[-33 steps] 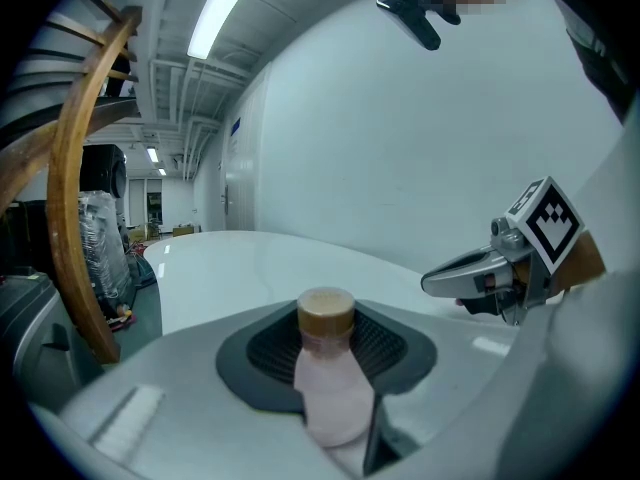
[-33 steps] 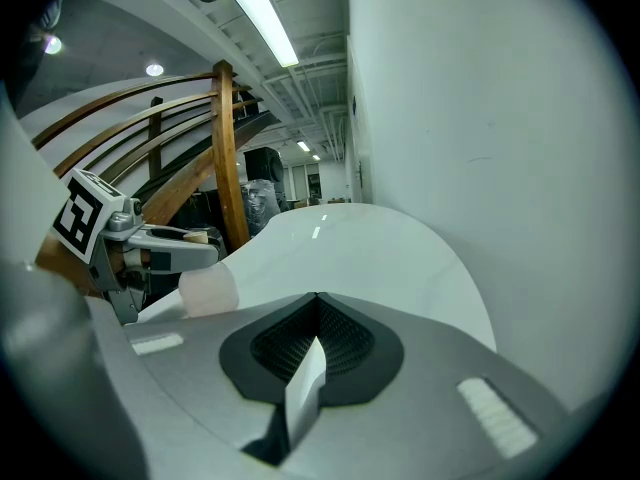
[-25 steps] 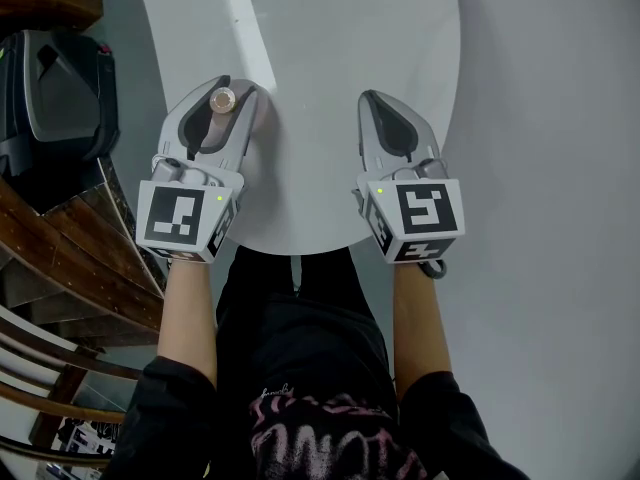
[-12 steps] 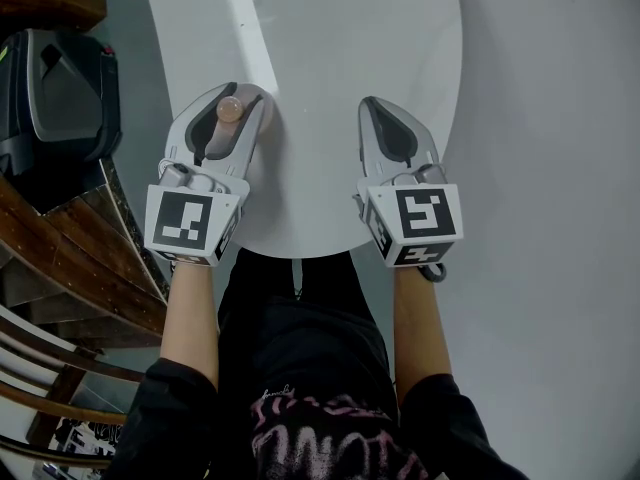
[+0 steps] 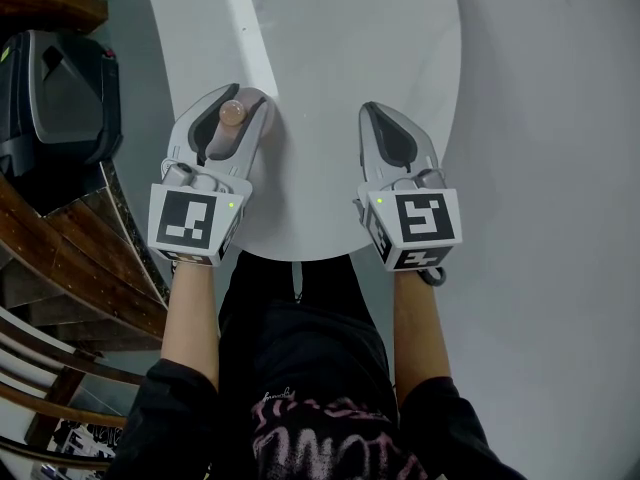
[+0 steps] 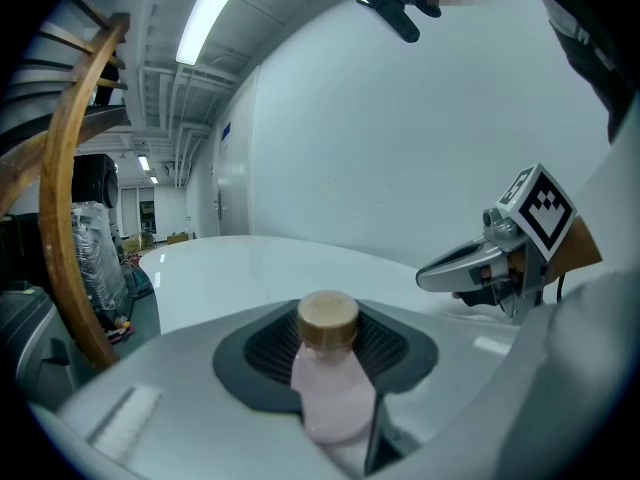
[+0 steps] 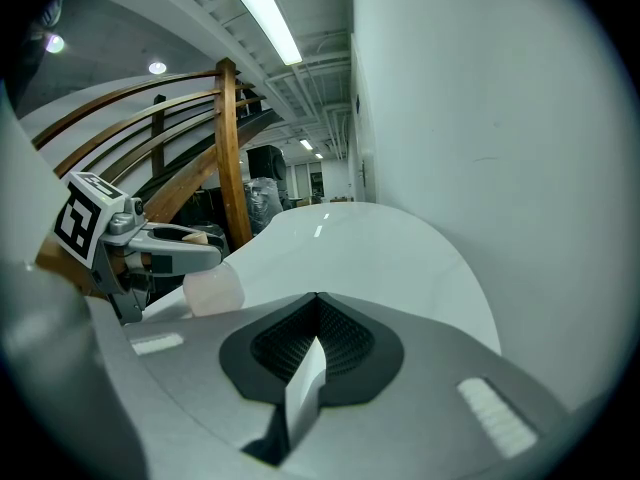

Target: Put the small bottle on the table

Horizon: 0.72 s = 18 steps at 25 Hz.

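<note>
Two forearms (image 5: 190,313) out of black sleeves (image 5: 160,418) nearest, one gripper apiece, marker cubes (image 5: 188,220) facing up.

Left gripper (image 5: 236,96): jaws held partly apart, clamped on small bottle (image 5: 230,118) from both sides, dark ribbed pad (image 6: 260,353) against the pale pink body. Tan cap (image 6: 328,316) up, clear of the pad. Long axis near upright, leaning a bit, cap toward far side of white round table (image 5: 350,38) in head view. Rounded base (image 7: 213,290) hanging below the jaw, low over the table near its front-left edge; contact with tabletop not decidable.

Right gripper (image 5: 372,110): jaws nearly together, only a thin sliver of gap, nothing between them. Hovering over near-right part of table. Grippers side by side, well apart, both pointing away from the person.

Past left table edge, curved wooden rails (image 5: 70,258) and dark boxy object (image 5: 60,88). Farthest off in left gripper view, ceiling strip light (image 6: 215,8).
</note>
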Available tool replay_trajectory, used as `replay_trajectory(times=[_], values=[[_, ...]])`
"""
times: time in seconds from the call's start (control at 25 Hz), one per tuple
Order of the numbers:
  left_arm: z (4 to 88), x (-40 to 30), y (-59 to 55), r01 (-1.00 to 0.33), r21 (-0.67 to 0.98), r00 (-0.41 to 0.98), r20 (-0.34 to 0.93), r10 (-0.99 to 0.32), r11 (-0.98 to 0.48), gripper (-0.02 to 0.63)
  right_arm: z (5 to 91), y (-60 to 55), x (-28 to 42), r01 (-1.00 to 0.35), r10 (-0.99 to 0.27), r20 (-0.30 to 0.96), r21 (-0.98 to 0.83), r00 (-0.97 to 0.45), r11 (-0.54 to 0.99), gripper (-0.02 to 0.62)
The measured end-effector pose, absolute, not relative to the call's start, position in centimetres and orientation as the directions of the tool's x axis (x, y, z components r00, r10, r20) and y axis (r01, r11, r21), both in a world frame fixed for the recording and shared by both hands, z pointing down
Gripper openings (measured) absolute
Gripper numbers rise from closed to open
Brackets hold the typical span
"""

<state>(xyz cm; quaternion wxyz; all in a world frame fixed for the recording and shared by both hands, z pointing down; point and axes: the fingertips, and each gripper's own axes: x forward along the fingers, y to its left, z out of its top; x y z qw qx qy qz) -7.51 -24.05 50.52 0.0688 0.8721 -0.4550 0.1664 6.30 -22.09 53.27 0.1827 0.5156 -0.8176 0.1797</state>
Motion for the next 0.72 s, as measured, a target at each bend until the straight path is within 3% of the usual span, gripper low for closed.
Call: replay_trajectory(times=[0.72], values=[[46.9,-8.1,-25.1,-0.813,-0.007,0.554,0.298,-0.778,-0.582,0.201,51.6,-23.1,5.6,-0.911,-0.784,0.477,-0.097,-0.396,0.401,0.011]])
